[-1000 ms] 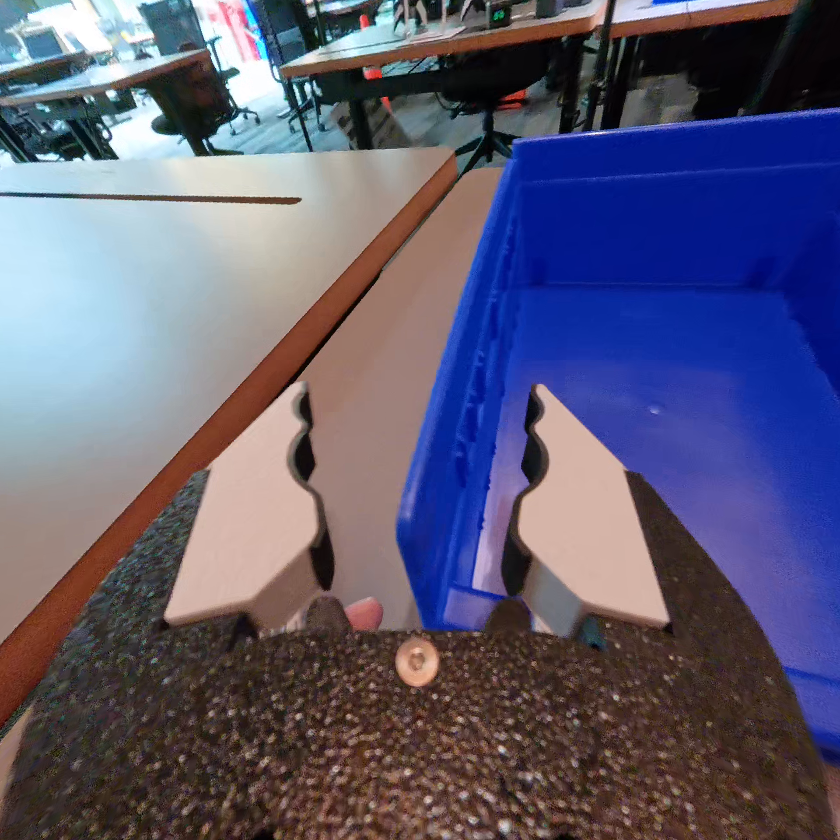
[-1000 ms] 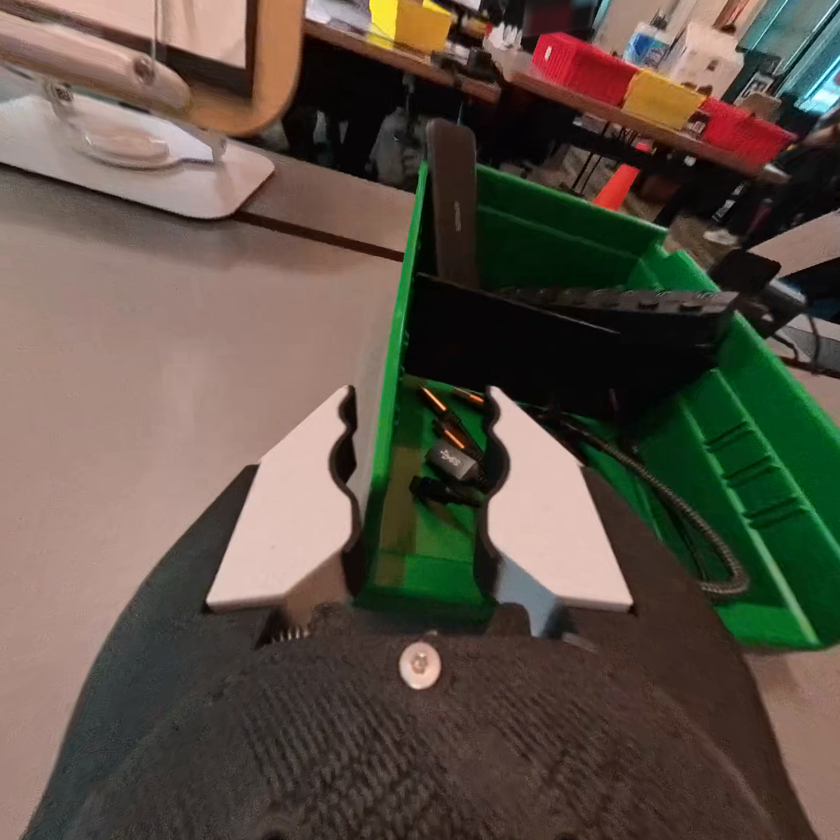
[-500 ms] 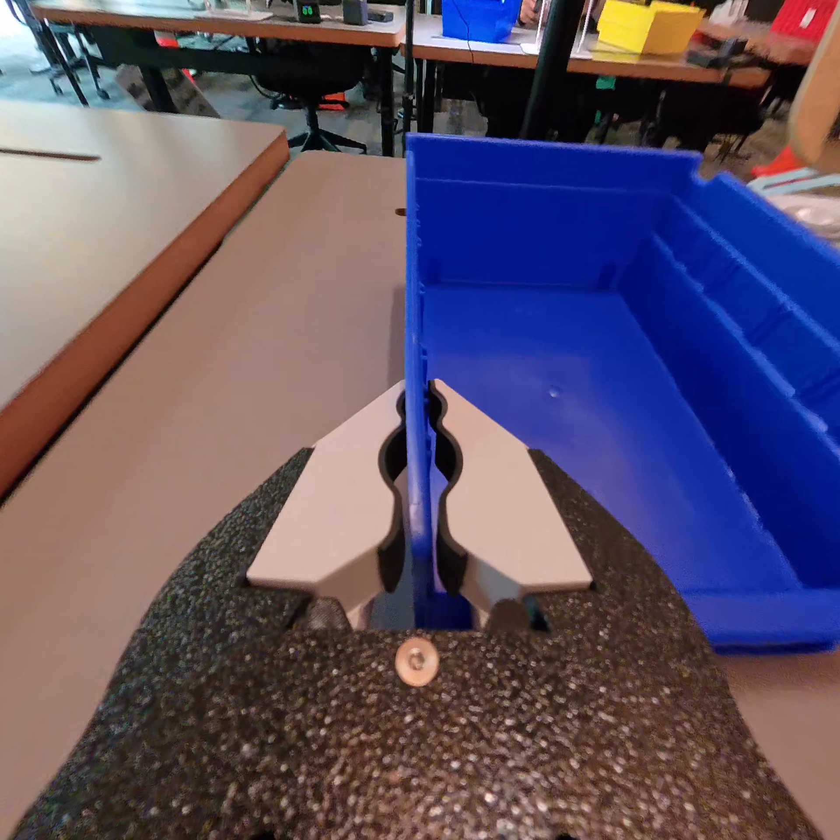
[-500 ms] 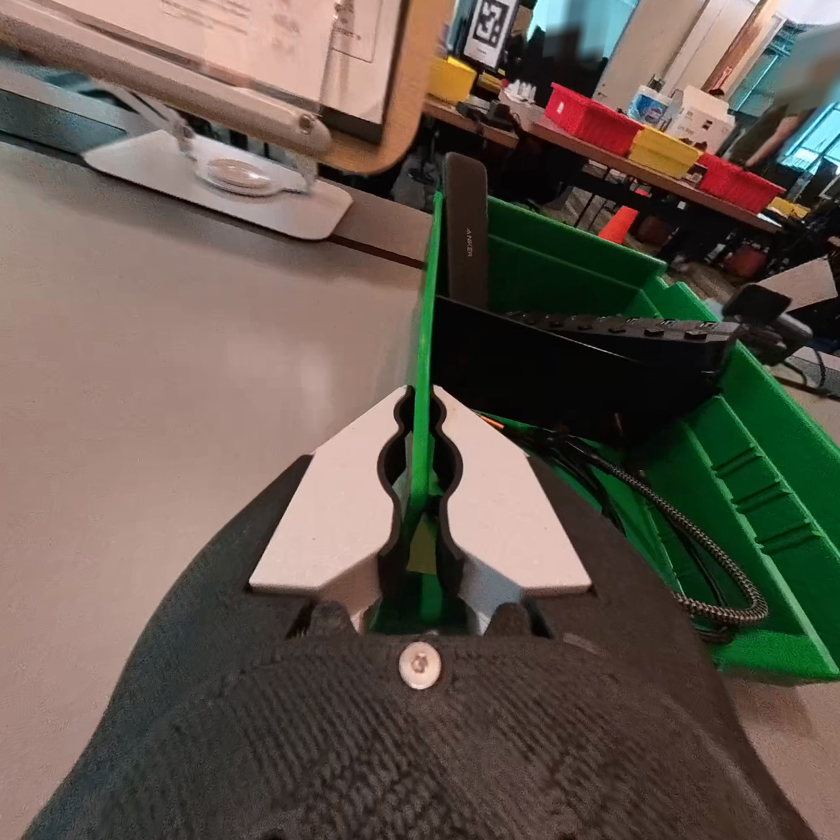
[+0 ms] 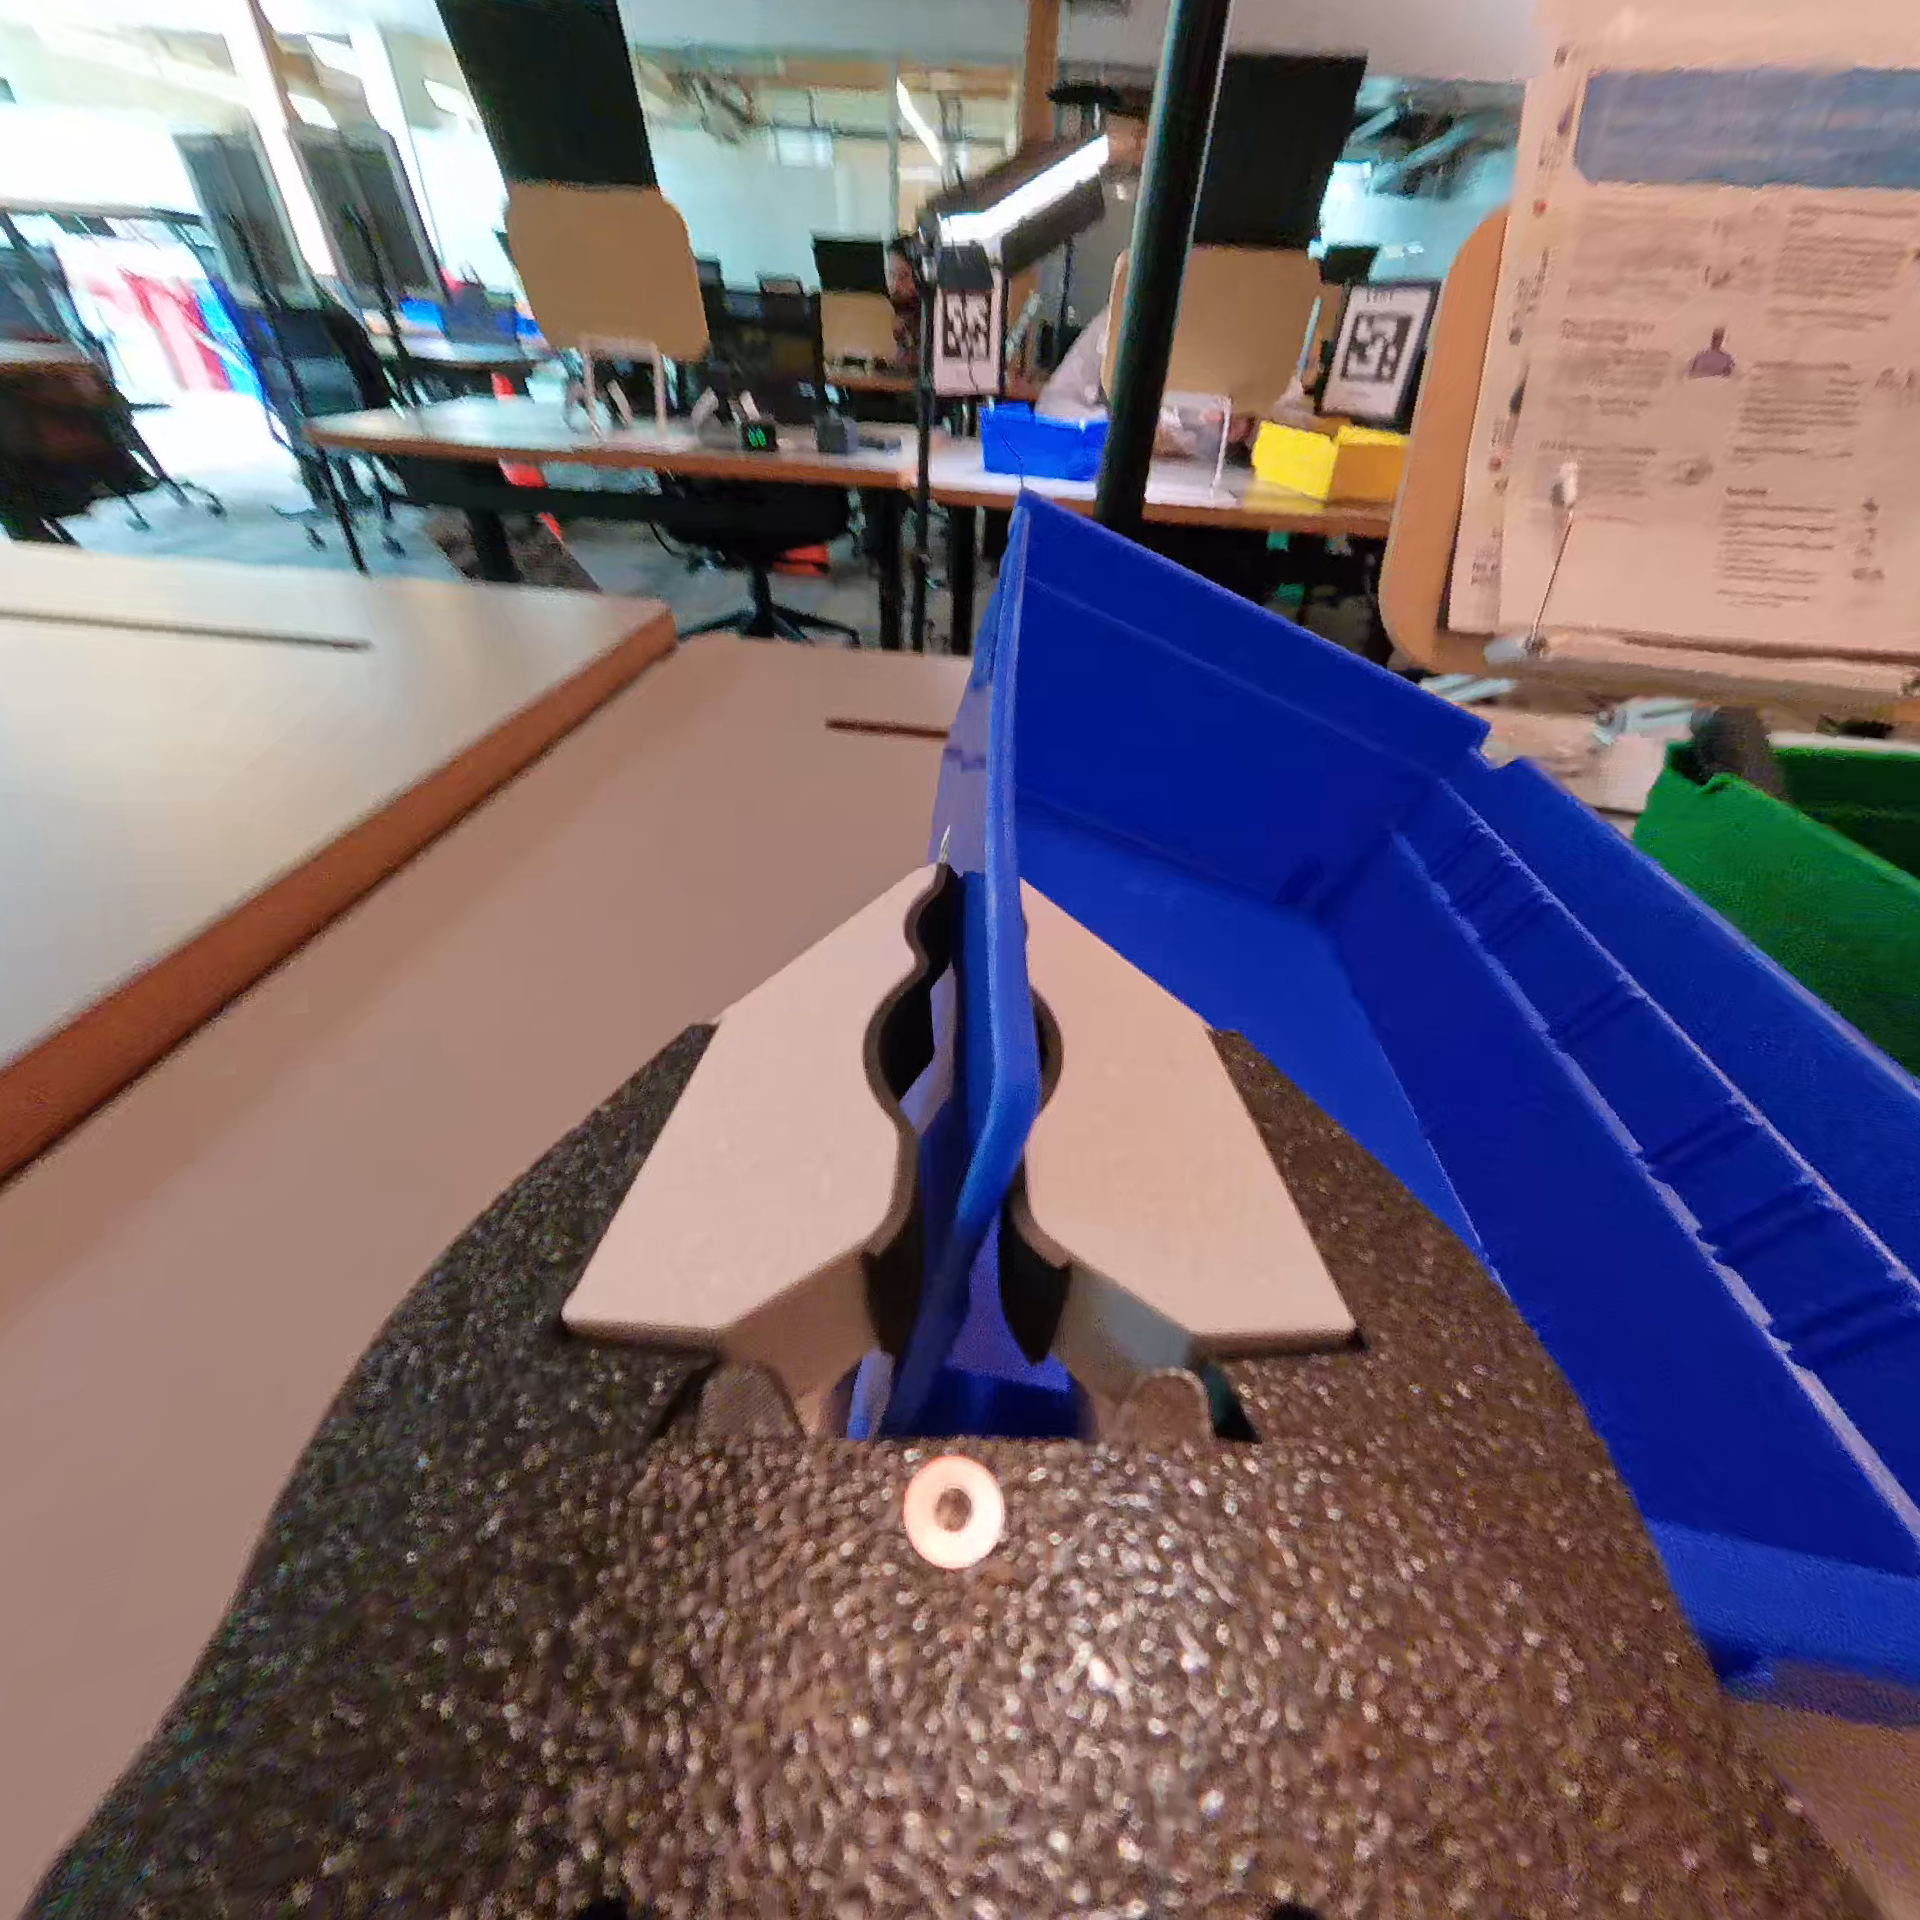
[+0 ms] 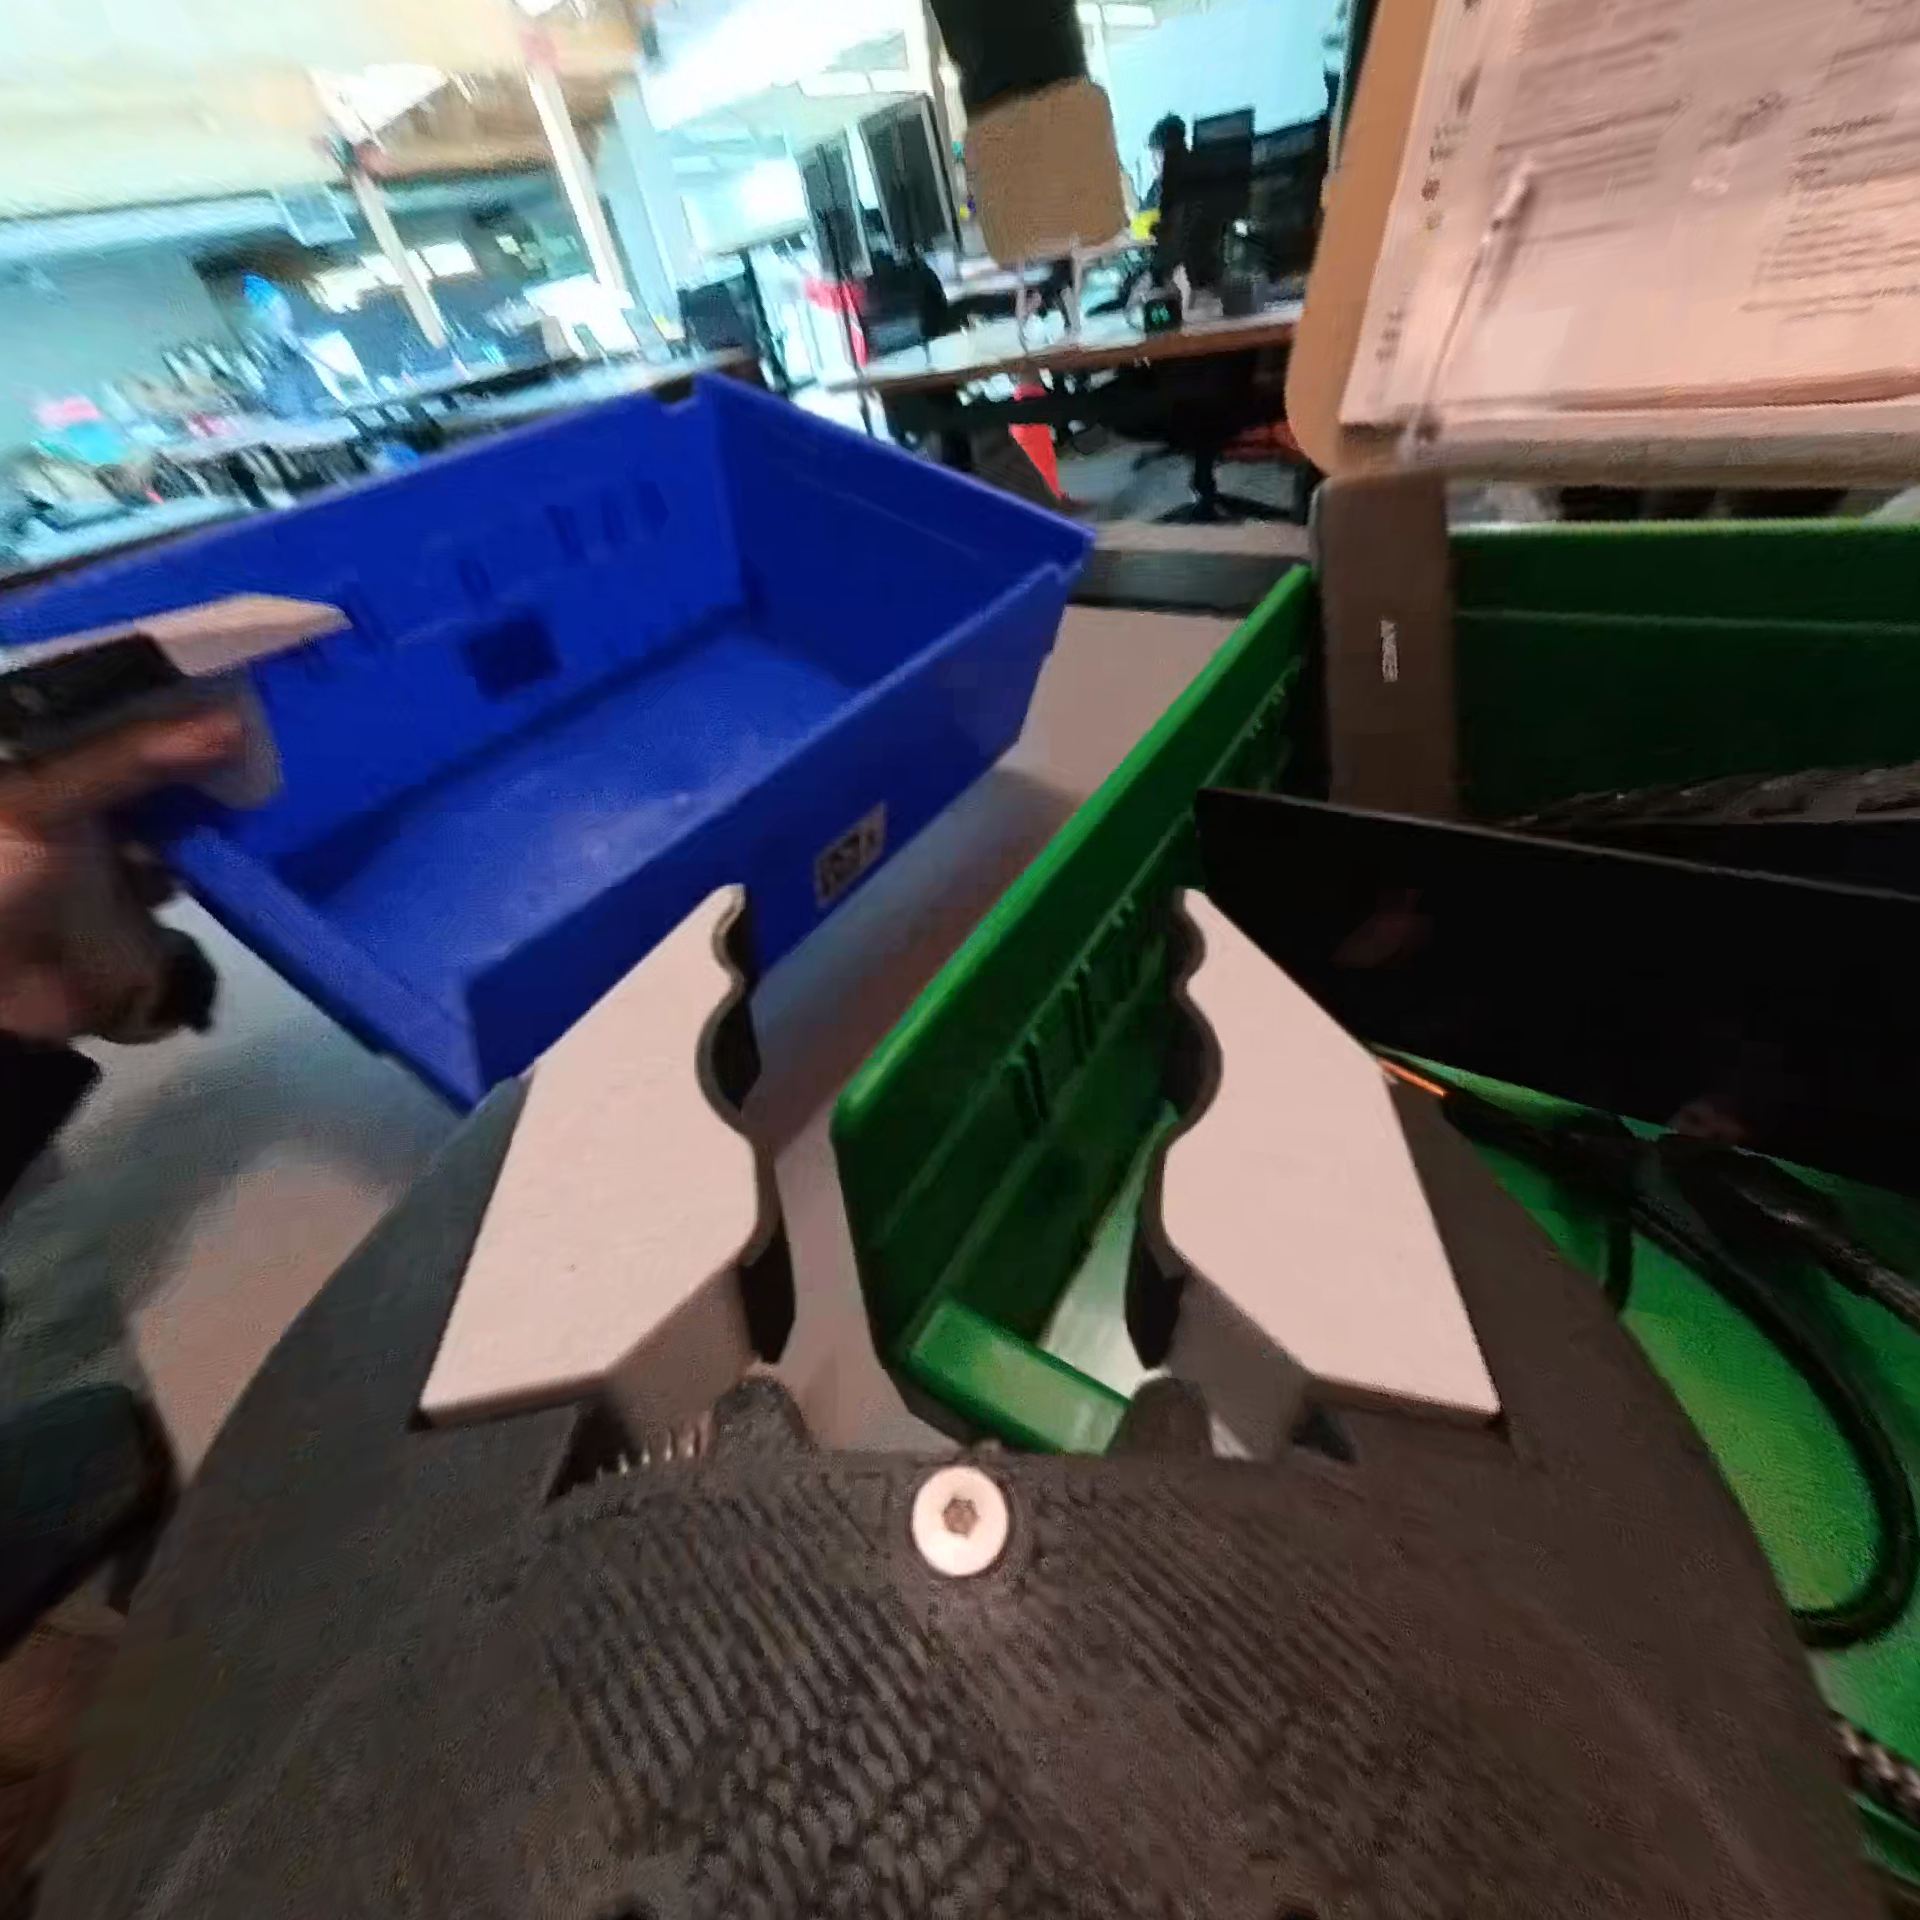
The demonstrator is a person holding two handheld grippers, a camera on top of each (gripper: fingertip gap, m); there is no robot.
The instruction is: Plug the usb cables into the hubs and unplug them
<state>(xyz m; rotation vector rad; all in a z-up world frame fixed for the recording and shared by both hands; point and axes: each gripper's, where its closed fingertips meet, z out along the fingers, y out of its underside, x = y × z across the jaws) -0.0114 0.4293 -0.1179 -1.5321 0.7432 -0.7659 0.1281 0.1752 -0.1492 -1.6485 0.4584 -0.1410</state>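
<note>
On the left, the blue bin [image 5: 1299, 997] had been lifted and tipped since half a second before, when it sat flat on the bench [image 5: 436, 1039]. Its side wall was pinched between the nearly closed fingers of the left tool [image 5: 982, 1049], which was held low and roughly level, pointing along that wall. In the right wrist view the bin was seen raised and slanted, apparently clear of the bench, and nothing was seen inside it.

On the right, the grip on the green bin [image 6: 1049, 1049] had been released: the right tool [image 6: 966, 1081], closed on that wall half a second before, was now spread wide, with the wall standing loose between its fingers. It was held level, just behind the bin's near corner.

The hubs [image 6: 1558, 966], dark and slab-like, and the braided cables [image 6: 1766, 1278] were left lying inside the green bin. From this it was judged that the bins were only being arranged, and that no plugging had yet been started.
</note>
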